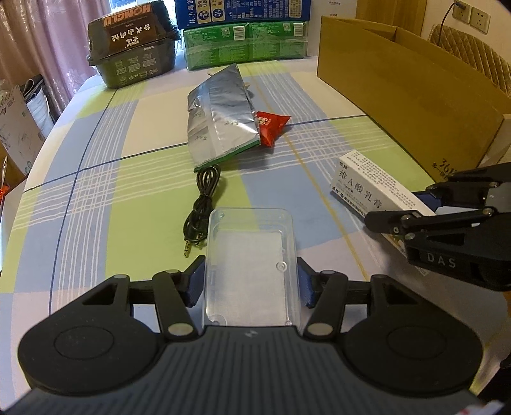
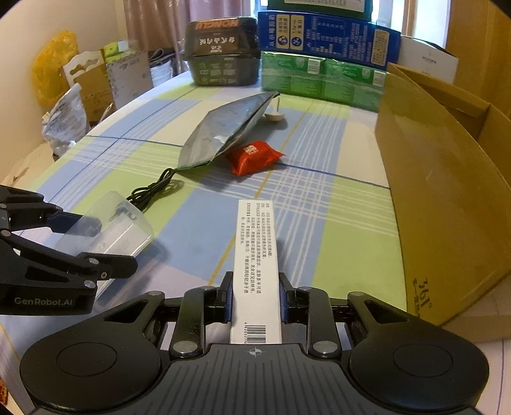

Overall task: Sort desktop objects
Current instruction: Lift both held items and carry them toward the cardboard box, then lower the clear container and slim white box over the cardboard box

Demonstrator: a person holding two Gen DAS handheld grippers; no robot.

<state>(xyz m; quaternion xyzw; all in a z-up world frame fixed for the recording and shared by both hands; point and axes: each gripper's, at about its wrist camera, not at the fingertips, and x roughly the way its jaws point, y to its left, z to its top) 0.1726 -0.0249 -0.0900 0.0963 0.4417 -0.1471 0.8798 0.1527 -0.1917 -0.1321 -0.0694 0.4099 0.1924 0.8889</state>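
The left gripper (image 1: 250, 281) pinches a clear plastic case (image 1: 250, 265), its blue pads pressed against the case's two long sides. The case sticks out forward over the checked tablecloth (image 1: 95, 198); I cannot tell if its far end touches the cloth. The right gripper (image 2: 255, 297) is clamped on a white medicine box (image 2: 255, 271) (long and narrow, printed with small text and a barcode), which points straight ahead between the fingers.

Take the big cardboard box (image 1: 408, 95) as the landmark. It stands open along one edge of the table. The medicine box is held just beside its long brown wall, and the plastic case is farther out from that wall, on the other side of the medicine box. A black audio cable (image 1: 201, 210) lies coiled just beyond the case, its plug end touching or nearly touching the case's corner. Past the cable, a silver foil pouch (image 1: 220, 118) lies flat, well apart from the cardboard box, and a small red packet (image 1: 271, 127) peeks out from under the pouch's edge on the side nearer the box.

At the far end of the cardboard box, a dark food tub (image 1: 134, 48) sits beside a stack of green cartons (image 1: 246, 44) with a blue carton (image 1: 242, 12) on top.
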